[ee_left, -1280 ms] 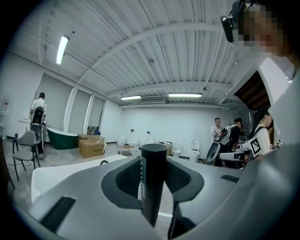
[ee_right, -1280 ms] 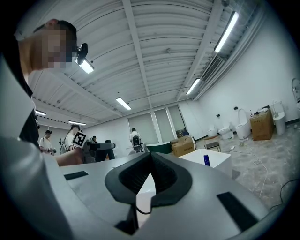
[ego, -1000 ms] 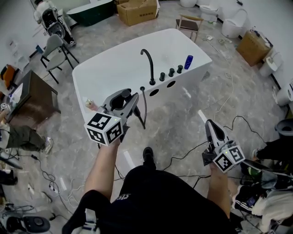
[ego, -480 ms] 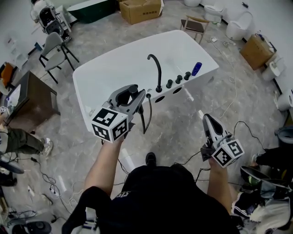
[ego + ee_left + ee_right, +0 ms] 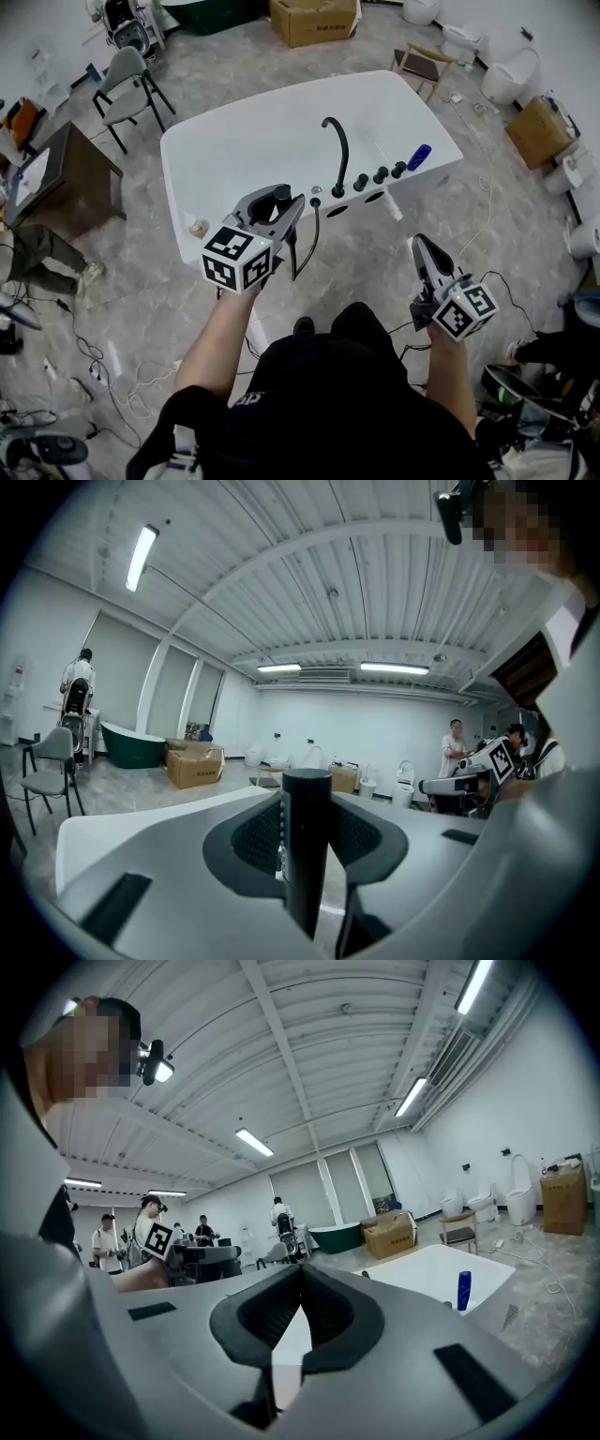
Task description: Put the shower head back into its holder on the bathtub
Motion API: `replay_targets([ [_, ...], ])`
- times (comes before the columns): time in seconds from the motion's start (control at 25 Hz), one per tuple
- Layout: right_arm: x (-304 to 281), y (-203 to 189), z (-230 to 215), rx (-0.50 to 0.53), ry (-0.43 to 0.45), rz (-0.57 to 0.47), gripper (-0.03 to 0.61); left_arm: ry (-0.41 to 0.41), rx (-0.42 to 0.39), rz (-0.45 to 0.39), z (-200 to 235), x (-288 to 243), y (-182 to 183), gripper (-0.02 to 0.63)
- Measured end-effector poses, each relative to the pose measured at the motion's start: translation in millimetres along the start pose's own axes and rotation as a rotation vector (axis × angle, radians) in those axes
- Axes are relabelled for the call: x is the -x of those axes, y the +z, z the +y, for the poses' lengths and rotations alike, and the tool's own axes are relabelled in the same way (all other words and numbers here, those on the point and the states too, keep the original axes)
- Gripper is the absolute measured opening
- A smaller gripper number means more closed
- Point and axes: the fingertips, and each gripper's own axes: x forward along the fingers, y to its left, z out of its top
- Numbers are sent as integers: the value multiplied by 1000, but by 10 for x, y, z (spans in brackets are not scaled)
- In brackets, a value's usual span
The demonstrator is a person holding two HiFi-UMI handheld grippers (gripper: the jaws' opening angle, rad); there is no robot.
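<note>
The white bathtub (image 5: 234,141) stands ahead of me, with a black curved faucet (image 5: 336,155) and three black knobs (image 5: 380,175) on its near rim. Left of the faucet, a small dark fitting (image 5: 316,191) sits on the rim. My left gripper (image 5: 284,199) hovers just short of that rim and is shut on the black shower head handle (image 5: 307,855), which stands upright between the jaws. The black hose (image 5: 298,246) hangs down from it. At lower right my right gripper (image 5: 418,244) is shut and empty, the same in the right gripper view (image 5: 300,1274).
A blue bottle (image 5: 419,157) lies on the tub's right rim. A small object (image 5: 198,228) sits on the left rim. A grey chair (image 5: 127,89), a dark table (image 5: 56,178), a cardboard box (image 5: 314,19), toilets (image 5: 511,75) and floor cables (image 5: 473,281) surround the tub. People stand farther off.
Both grippers have come closer to the tub's near rim as the person stepped forward. The left gripper still grips the shower head handle, and the right stays shut.
</note>
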Motion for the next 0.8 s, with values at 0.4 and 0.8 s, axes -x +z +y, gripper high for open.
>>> replay_targets([
  [0.4, -802, 41, -495, -37, 164, 16, 13, 92, -3, 50, 360, -593, -40, 132],
  [0.8, -1741, 188, -1788, -85, 260, 145, 13, 257, 83, 91, 832, -1788, -100, 132],
])
